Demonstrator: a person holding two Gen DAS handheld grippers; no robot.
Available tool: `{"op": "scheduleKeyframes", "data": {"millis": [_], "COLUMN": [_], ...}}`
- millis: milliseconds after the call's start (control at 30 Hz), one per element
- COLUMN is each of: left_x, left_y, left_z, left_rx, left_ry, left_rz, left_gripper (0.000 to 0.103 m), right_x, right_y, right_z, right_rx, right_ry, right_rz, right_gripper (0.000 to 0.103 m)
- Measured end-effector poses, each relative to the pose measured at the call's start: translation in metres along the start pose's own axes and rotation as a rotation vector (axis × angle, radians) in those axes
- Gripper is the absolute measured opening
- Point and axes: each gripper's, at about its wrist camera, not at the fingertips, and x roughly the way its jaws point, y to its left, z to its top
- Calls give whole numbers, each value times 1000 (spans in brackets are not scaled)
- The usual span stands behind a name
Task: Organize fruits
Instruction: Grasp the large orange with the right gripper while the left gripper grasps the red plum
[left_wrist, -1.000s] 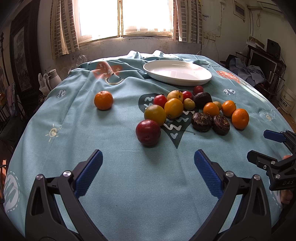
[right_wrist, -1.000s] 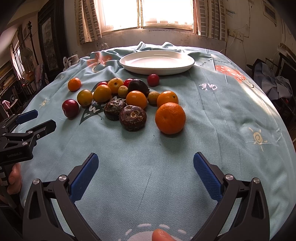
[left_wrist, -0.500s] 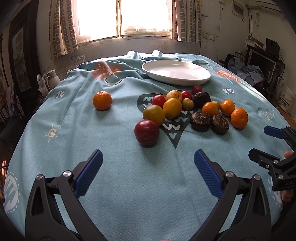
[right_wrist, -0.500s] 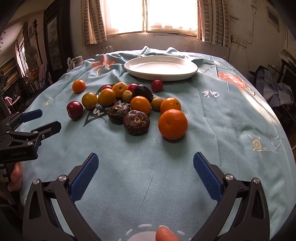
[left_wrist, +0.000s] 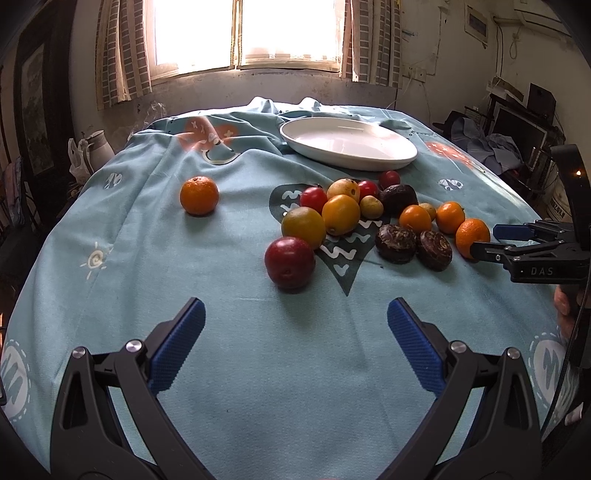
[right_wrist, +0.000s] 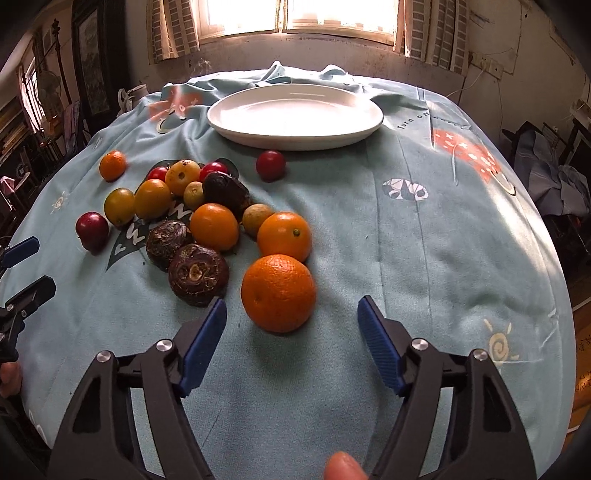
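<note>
Several fruits lie in a cluster on the blue tablecloth: oranges, yellow and red fruits, dark brown ones. A white plate stands empty behind them; it also shows in the right wrist view. My right gripper is open, its blue pads just short of the nearest orange, which lies between and slightly beyond them. My left gripper is open and empty, a little short of a dark red plum. A lone orange lies apart at the left.
The right gripper's fingers reach in beside the rightmost orange in the left wrist view. Two dark brown fruits lie left of the nearest orange. A white jug stands off the table's left. Furniture and clothes crowd the right.
My right gripper has moved forward and down to the nearest orange, which is now close to its pads. My left gripper has crept slightly toward the plum.
</note>
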Motion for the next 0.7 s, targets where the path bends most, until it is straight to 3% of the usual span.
{"op": "scheduleKeyframes", "data": {"millis": [233,333,433,500,667,700], "left_x": [1,2,11,17,45,50], "left_y": [0,5,13,19,18,16], "left_z": [1,3,9,17,34,35], "left_rx": [-1,-14,-28,-24,29,43], "left_ry": [10,16,47,49,118,130], "left_rz": [4,-40,-114,-100,-89,-77], "left_gripper": [101,101,100,97,66,64], "right_x": [15,14,10,10,11,11], "right_y": [1,-1,-9,-15,-18,-18], "right_z": [6,7,7,7,7,7], "right_rx": [-5,2,41,72,93,93], "right_ry": [23,8,-15,-19,-20,-22], "right_rz": [26,53,93,129,158,160], "right_gripper": [53,44,43,43,43,43]}}
